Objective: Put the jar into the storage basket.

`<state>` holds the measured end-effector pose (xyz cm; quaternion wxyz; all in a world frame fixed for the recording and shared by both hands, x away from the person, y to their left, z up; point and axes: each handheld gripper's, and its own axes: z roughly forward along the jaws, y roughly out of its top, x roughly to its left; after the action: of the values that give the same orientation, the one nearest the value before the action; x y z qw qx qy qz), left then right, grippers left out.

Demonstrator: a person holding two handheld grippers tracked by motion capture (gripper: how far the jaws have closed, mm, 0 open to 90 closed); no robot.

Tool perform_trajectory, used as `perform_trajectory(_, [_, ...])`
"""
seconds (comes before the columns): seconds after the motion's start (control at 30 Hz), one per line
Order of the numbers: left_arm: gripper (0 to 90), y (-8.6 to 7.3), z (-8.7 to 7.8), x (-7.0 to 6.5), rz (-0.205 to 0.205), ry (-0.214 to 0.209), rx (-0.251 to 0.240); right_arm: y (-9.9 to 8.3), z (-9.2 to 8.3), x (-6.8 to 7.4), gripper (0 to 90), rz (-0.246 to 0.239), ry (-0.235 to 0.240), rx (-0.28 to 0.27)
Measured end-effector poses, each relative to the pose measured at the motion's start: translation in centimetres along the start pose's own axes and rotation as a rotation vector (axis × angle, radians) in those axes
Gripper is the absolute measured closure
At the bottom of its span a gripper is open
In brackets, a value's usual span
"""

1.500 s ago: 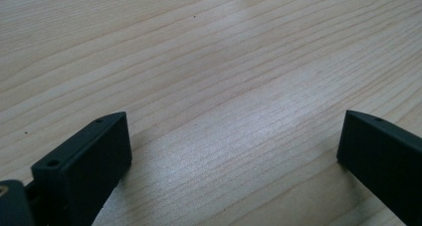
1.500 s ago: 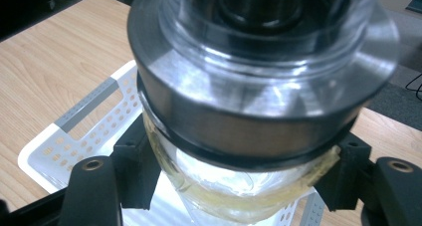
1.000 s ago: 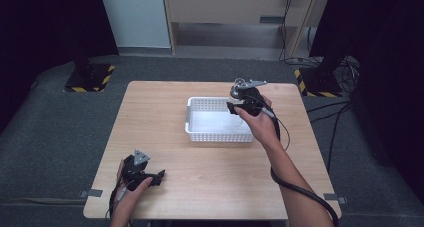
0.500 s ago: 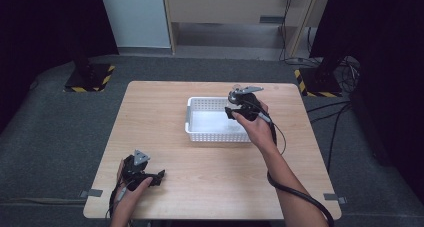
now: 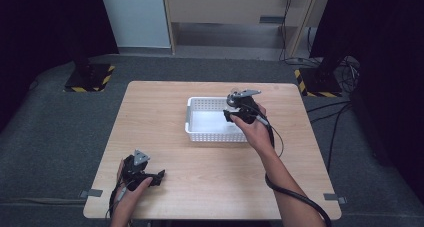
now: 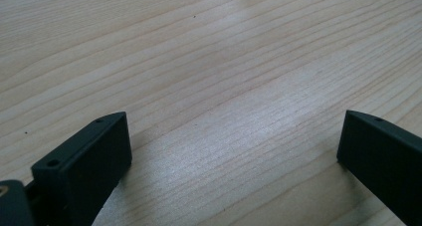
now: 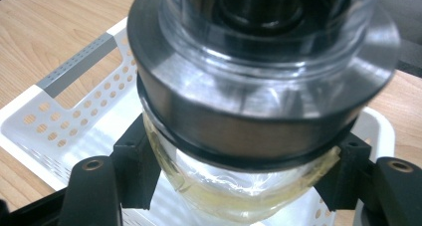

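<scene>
- A pale wooden table (image 5: 210, 157) stands on grey carpet, bearing a white perforated basket (image 5: 202, 132).
- The right gripper (image 5: 239, 113) clamps a glass jar (image 7: 259, 86) with a metal lid above the basket's right end.
- Lower it level and gently; release once it rests.
- The left gripper (image 5: 145, 176) rests near the front edge, jaws spread, holding nothing.

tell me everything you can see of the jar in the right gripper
The jar is clear glass with a wide dark metallic-looking lid band. It hangs above the white perforated basket, apparently not touching it. The right gripper is shut on its glass body, the black fingers pressing both sides.
</scene>
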<state>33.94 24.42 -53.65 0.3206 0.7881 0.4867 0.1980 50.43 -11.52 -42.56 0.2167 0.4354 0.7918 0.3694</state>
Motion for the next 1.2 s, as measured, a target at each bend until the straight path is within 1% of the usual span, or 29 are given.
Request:
perform_trajectory(0.57, [0.0,0.0,0.0,0.0,0.000,0.000,0.000,-0.8,0.5,0.2,31.3,0.000,0.000,0.006])
perform_trajectory(1.2, [0.0,0.0,0.0,0.0,0.000,0.000,0.000,-1.6,1.0,0.0,31.2,0.015,-0.004,0.015])
